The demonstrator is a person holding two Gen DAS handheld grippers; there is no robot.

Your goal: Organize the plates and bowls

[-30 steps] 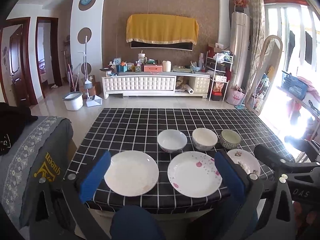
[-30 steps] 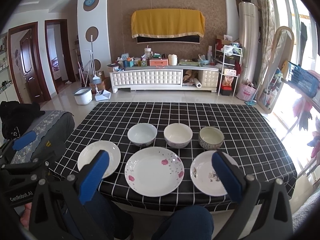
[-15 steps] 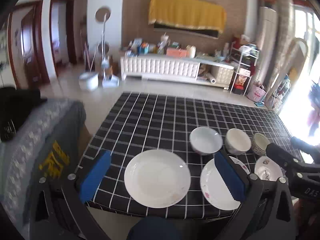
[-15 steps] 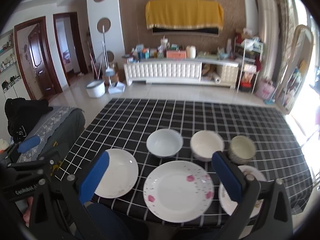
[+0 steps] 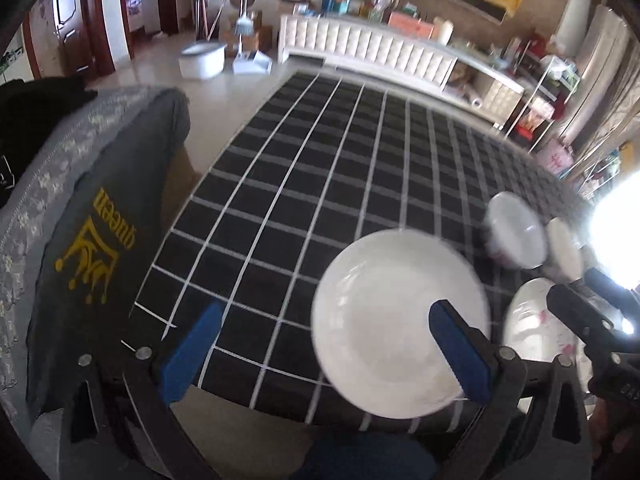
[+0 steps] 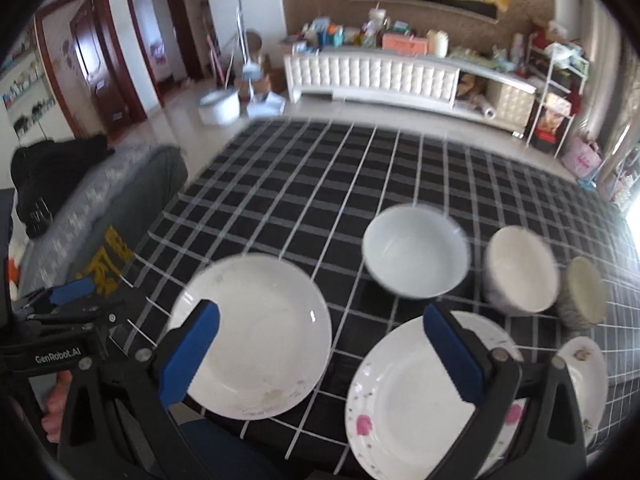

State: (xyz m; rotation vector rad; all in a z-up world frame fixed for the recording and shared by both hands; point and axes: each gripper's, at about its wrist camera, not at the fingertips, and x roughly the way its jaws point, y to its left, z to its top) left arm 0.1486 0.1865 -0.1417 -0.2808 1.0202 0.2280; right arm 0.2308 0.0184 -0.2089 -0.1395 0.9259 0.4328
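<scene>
Three plates in a row along the near edge of the black checked tablecloth (image 6: 320,184), three bowls in a second row just behind. Plain white plate (image 6: 256,336) at the left end, empty apart from faint brownish marks near its front rim. Beside it, pink-flowered plate (image 6: 404,404), also empty. Small patterned plate (image 6: 588,376) at the right end, cut off by the frame edge, bare as far as visible. Behind: white bowl (image 6: 414,256), empty; cream bowl (image 6: 520,270) to its right, interior empty; small grey-patterned bowl (image 6: 582,296) farthest right, contents impossible to tell from this angle. Left gripper (image 5: 324,340) spread wide, nothing between the blue pads, right pad hanging over the plain white plate. Right gripper (image 6: 320,344) likewise spread wide and holding nothing, above the gap between the two larger plates. Grey cloth-covered seat (image 5: 92,208) just left of the table.
</scene>
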